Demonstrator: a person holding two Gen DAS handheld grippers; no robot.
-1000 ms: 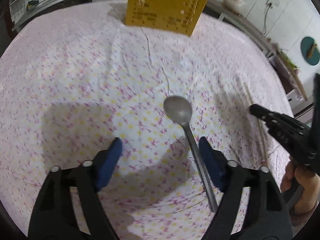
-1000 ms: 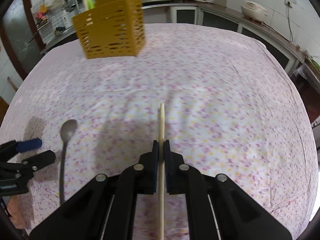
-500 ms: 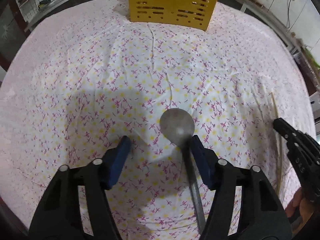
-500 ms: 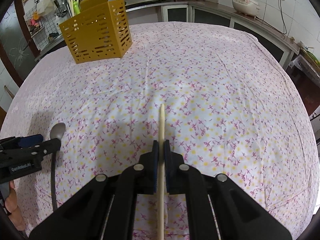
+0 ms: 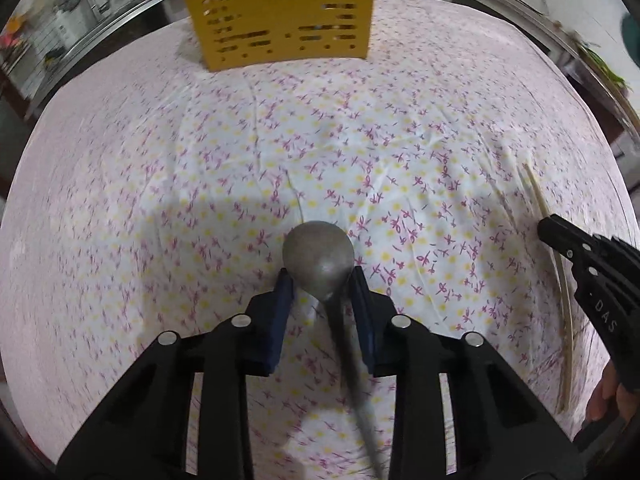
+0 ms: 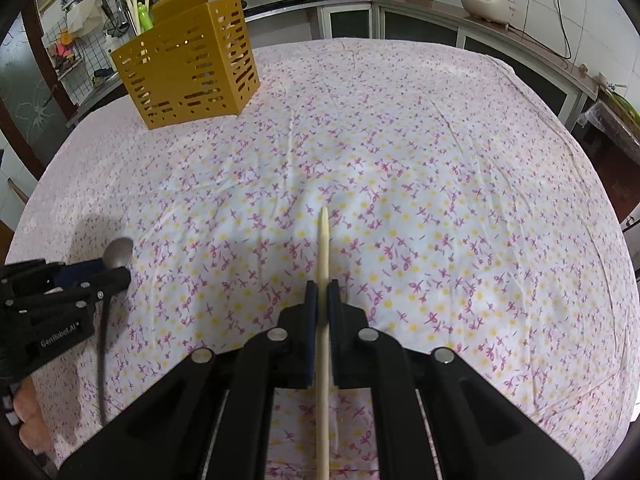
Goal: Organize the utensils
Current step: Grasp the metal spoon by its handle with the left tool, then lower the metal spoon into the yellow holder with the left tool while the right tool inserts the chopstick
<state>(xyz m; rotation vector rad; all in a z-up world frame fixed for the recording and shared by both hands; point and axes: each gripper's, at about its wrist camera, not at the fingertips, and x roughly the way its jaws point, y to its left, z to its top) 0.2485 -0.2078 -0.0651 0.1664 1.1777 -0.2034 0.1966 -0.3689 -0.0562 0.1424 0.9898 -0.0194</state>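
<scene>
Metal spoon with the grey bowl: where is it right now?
The metal spoon lies on the floral tablecloth, its neck between the closing jaws of the left gripper, left of the right gripper holding a chopstick.

Left gripper (image 5: 320, 280) jaws closing around spoon (image 5: 320, 258) (bowl end).

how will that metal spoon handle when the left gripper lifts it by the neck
The spoon looks like solid metal, so probably stiff. Its smooth surface may slip between the closing left gripper pads. Held just behind the bowl, the long handle may swing down. It lies on soft cloth, so little rolling.
</scene>
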